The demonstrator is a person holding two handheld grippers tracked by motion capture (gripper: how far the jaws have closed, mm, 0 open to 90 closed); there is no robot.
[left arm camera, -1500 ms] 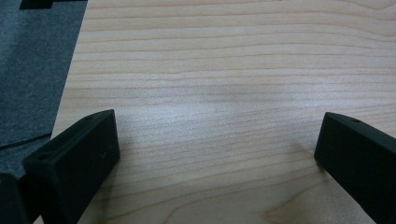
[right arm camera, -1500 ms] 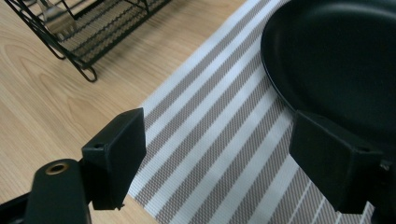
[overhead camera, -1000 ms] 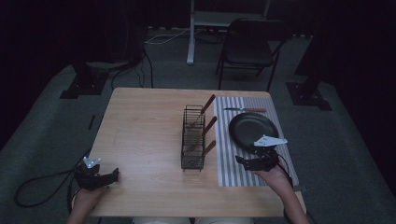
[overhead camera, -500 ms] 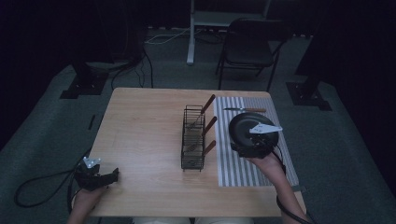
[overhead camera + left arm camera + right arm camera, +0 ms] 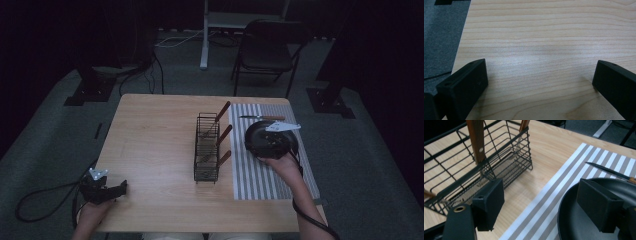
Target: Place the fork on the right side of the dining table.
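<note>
My right gripper hovers over a black plate on a striped mat. In the right gripper view its jaws stand wide and straddle the plate's rim without pressing on it. They have just been closing a little. A knife with a wooden handle lies on the mat beyond the plate. A black wire rack left of the mat holds wooden-handled utensils. My left gripper rests open at the table's near left corner, over bare wood.
The wooden table is bare left of the rack. The rack stands close to my right gripper's left jaw. A folding chair stands beyond the table, and a cable trails on the floor at left.
My right gripper has moved away from the person, from the mat's near part to over the black plate, rising a little. The left gripper has stayed put.
</note>
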